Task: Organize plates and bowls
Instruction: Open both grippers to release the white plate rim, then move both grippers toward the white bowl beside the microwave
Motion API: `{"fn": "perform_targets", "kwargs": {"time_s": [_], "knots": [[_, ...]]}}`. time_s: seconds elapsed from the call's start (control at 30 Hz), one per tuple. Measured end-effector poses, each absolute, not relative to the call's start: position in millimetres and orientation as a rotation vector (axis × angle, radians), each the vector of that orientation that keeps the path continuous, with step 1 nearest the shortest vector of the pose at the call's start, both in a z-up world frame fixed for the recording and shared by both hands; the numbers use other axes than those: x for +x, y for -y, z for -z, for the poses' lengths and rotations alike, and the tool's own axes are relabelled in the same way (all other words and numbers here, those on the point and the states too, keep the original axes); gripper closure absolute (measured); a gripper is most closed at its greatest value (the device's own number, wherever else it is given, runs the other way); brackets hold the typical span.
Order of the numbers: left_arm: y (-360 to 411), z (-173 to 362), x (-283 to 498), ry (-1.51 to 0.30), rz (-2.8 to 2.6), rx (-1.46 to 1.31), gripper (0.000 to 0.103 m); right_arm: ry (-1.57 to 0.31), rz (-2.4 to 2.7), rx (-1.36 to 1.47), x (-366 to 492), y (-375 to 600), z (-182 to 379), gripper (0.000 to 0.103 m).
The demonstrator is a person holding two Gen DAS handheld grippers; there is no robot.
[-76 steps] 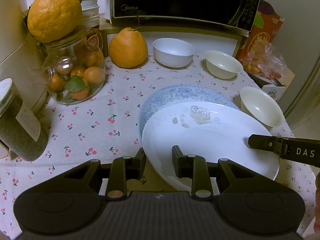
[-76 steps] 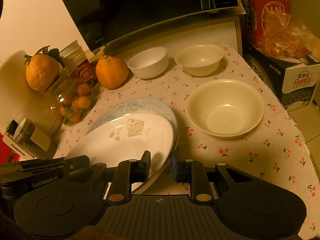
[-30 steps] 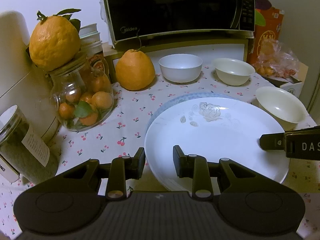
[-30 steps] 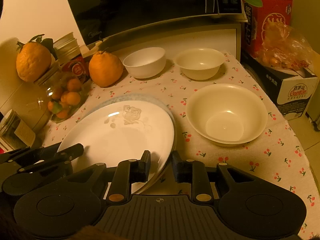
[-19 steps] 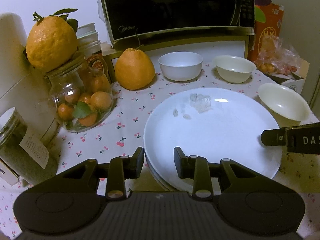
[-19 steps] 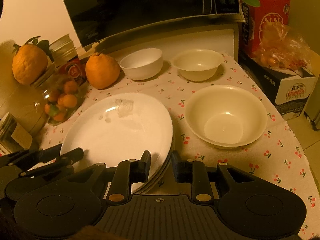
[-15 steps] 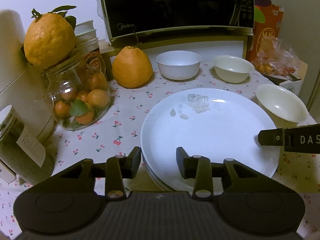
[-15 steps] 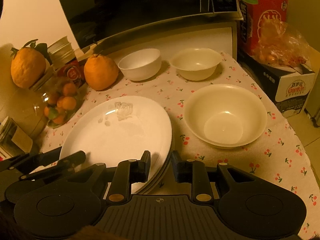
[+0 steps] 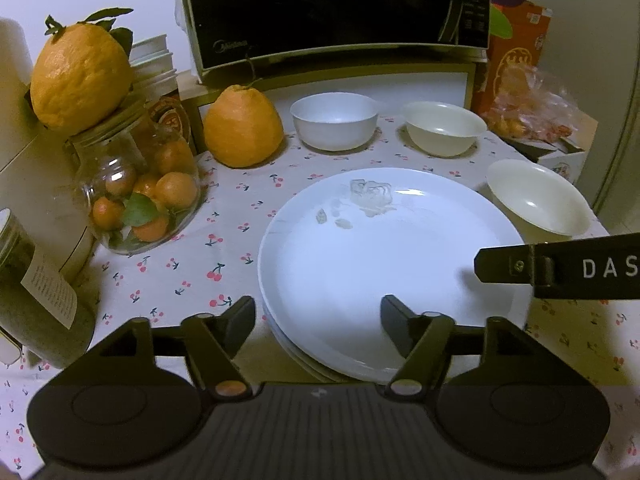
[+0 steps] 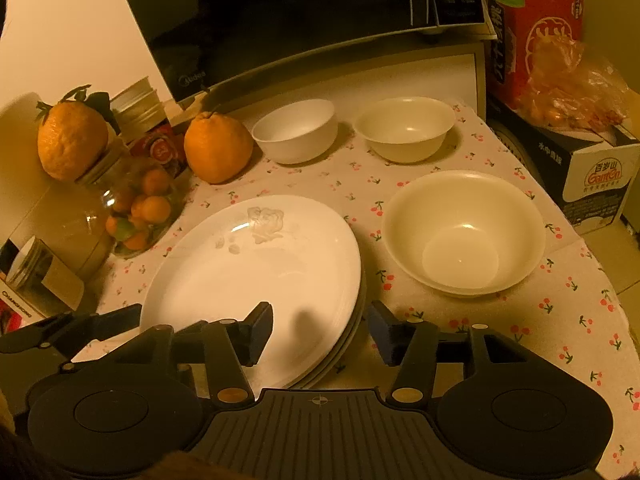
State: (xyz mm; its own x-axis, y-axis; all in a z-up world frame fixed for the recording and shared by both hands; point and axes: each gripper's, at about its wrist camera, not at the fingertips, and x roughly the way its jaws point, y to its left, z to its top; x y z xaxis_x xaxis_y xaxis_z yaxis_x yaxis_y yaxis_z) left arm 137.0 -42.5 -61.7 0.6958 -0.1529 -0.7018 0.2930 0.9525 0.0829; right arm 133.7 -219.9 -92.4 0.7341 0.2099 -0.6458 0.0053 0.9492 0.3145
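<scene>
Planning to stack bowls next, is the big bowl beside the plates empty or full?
Empty: the big bowl shows only its bare bottom.

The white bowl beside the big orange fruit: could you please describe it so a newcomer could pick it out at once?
Start at the black microwave at the back of the table. On the cherry-print cloth before it stand two small bowls; the white bowl is the left one, next to the loose orange fruit. Straighter-sided and whiter than its cream neighbour, it is far smaller than the large cream bowl.
</scene>
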Motion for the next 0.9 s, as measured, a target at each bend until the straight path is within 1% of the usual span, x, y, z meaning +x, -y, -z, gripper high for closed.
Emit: {"fn": "perform_targets", "kwargs": {"time_s": [0.03, 0.13, 0.2, 0.33, 0.43, 0.5, 0.6, 0.9], "knots": [[43, 61, 136, -0.763, 0.253, 0.195, 0.029, -0.742, -0.114, 0.311, 133, 221, 92, 0.047], [43, 59, 134, -0.769, 0.263, 0.2, 0.022, -0.738, -0.116, 0.324, 130, 225, 90, 0.041], [44, 59, 132, -0.772, 0.27, 0.208, 0.019, -0.735, -0.12, 0.333, 128, 227, 89, 0.034], [45, 57, 128, -0.776, 0.277, 0.221, 0.013, -0.737, -0.137, 0.343, 121, 231, 86, 0.03], [45, 55, 126, -0.787, 0.284, 0.22, 0.008, -0.738, -0.151, 0.337, 115, 235, 84, 0.025], [45, 55, 124, -0.797, 0.29, 0.22, 0.006, -0.735, -0.158, 0.334, 111, 238, 82, 0.023], [45, 54, 122, -0.813, 0.297, 0.216, 0.004, -0.732, -0.162, 0.337, 105, 244, 81, 0.017], [40, 43, 119, -0.82, 0.29, 0.143, 0.001, -0.744, -0.152, 0.297, 84, 271, 83, 0.016]]}}
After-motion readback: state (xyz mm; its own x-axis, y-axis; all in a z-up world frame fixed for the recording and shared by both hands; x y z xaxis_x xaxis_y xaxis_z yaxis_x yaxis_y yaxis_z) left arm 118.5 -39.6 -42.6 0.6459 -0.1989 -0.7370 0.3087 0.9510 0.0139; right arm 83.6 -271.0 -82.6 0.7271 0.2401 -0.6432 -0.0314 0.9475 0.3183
